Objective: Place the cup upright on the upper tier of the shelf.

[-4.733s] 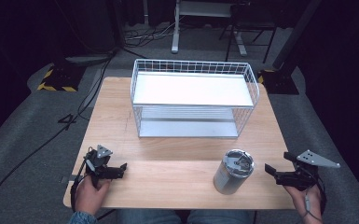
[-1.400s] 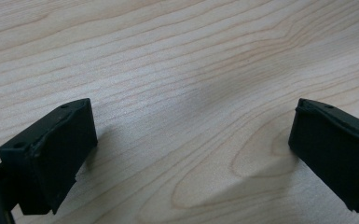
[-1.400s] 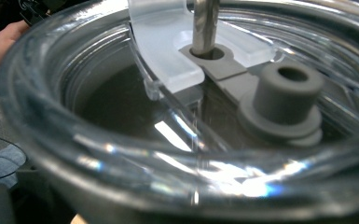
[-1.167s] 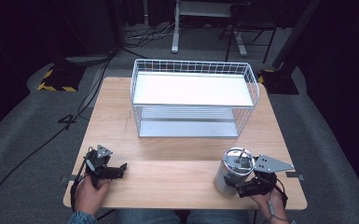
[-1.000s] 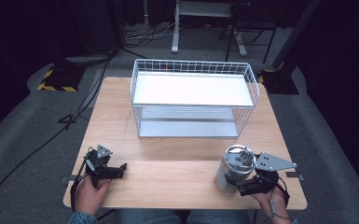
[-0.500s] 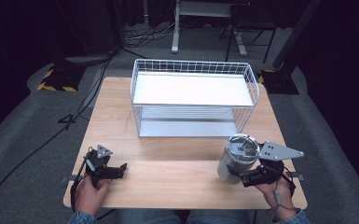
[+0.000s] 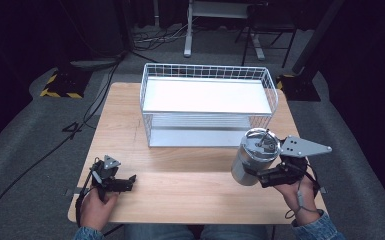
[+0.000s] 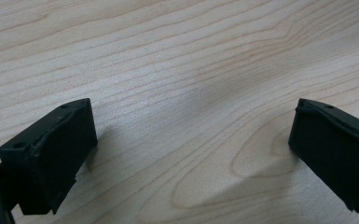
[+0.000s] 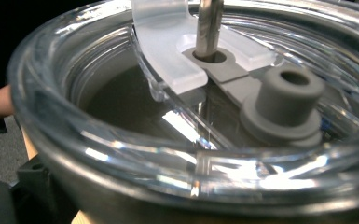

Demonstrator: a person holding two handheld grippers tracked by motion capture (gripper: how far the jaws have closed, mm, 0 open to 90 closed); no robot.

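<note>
The right gripper (image 7: 254,175) is gripping a steel tumbler (image 7: 254,156) low on its side wall, jaws clamped across the body, and holding it near the front right part of the wooden table (image 7: 180,165), just in front of the white wire basket (image 7: 207,107). The tumbler is standing almost upright, its long axis running bottom to top and leaning slightly, with the clear plastic lid (image 9: 205,60) facing up. It is looking rigid and fairly heavy, and the polished metal is probably slippery, so a hold around the middle of the body seems safer than one near the base. The left gripper (image 8: 186,149) is resting over bare wood, jaws spread wide and grasping nothing.
</note>
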